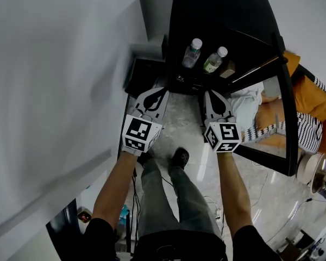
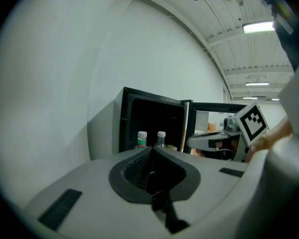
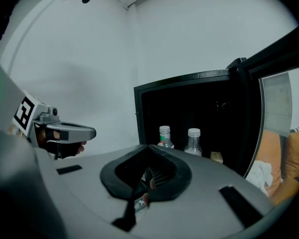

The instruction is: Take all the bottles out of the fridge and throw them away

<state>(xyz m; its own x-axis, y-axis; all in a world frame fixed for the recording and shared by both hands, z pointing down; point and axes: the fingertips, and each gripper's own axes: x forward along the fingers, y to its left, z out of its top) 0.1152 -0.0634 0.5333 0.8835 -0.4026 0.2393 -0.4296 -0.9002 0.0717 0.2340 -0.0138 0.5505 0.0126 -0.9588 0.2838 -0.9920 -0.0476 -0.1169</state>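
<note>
Both clenched empty, left gripper (image 1: pixel 156 91) and right gripper (image 1: pixel 214 95) face the open black fridge (image 1: pixel 223 10). Two clear white-capped plastic bottles (image 1: pixel 192 53) stand unobstructed near its front edge.

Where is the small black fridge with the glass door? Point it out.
In the head view's top centre, the black fridge stands by the white wall, just ahead of the left gripper and right gripper, door open rightward.

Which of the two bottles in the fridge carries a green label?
The left bottle in the right gripper view; the bottle beside it looks clear and unlabelled.
</note>
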